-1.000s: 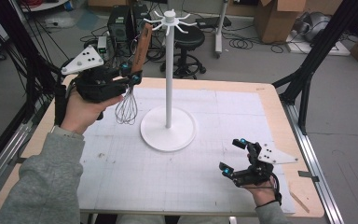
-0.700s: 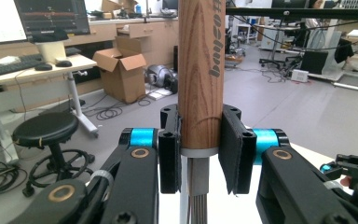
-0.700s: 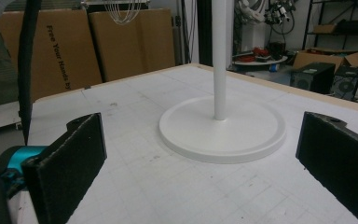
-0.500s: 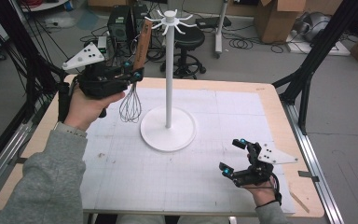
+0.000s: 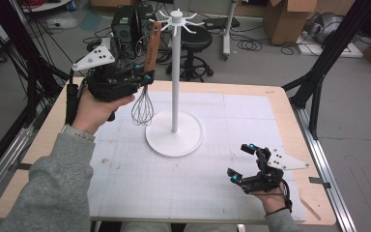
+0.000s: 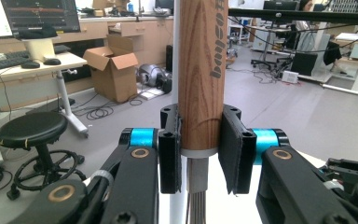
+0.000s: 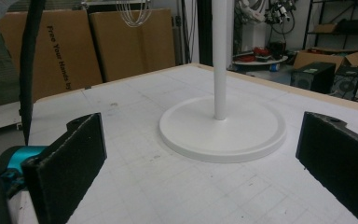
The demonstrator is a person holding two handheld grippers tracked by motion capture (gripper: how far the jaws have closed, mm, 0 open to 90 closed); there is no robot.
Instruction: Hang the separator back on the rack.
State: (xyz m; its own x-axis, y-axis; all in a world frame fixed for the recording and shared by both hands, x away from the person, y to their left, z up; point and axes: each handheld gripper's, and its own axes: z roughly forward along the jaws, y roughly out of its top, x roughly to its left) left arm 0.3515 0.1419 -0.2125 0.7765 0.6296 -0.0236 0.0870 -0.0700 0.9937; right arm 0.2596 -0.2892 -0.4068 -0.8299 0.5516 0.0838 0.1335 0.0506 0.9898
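Your left gripper [image 5: 142, 77] jaws pinch the whisk [image 6: 200, 70] handle low; its top could swing past the stand's hooks [image 5: 176, 17]. Your right gripper [image 5: 245, 162] jaws stand spread, holding nothing.

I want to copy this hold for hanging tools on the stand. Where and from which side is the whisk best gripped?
Grip the whisk on its straight wooden handle, low down near the metal collar, coming in level from the side away from the white stand. The handle stands upright and is round and even, so flat pads seat well, as the left gripper shows; the wire loops would flex.
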